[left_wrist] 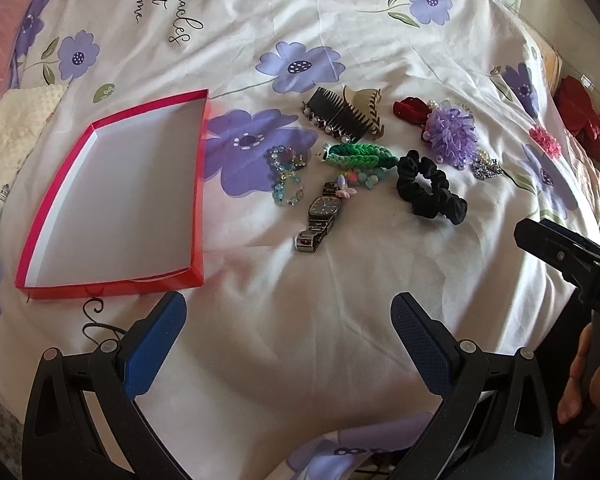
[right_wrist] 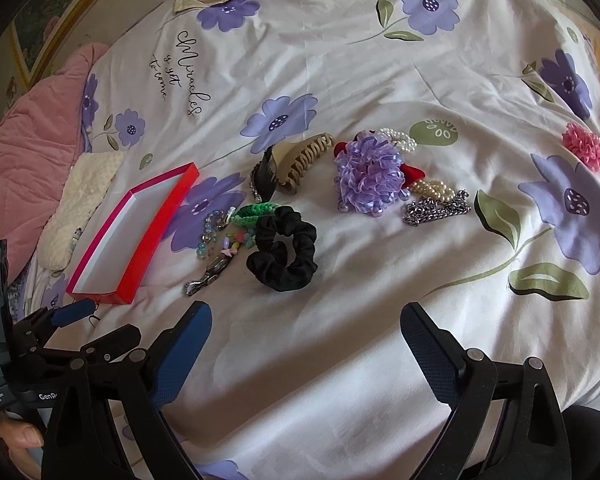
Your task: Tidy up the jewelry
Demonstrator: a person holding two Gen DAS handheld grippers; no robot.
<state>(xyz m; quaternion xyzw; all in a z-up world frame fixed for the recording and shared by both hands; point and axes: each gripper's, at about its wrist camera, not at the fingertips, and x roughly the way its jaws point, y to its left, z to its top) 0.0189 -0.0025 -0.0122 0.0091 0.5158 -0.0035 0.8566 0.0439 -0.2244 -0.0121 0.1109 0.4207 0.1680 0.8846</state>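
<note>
Both views show jaws spread and holding nothing: from the left wrist, the left gripper (left_wrist: 288, 320) hovers over the bedspread (left_wrist: 340, 280), the empty red box (left_wrist: 196, 184) just left of the watch (left_wrist: 320, 212) and bead bracelet (left_wrist: 286, 176). From the right wrist, the right gripper (right_wrist: 306, 330) faces the black scrunchie (right_wrist: 284, 248), soft, light and likely easiest pinched across its band, while the slinky chain (right_wrist: 436, 208) beyond may slip.

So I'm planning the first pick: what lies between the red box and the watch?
In the left wrist view, only bare floral bedsheet lies between the red box and the watch; the blue bead bracelet sits farther back.
</note>
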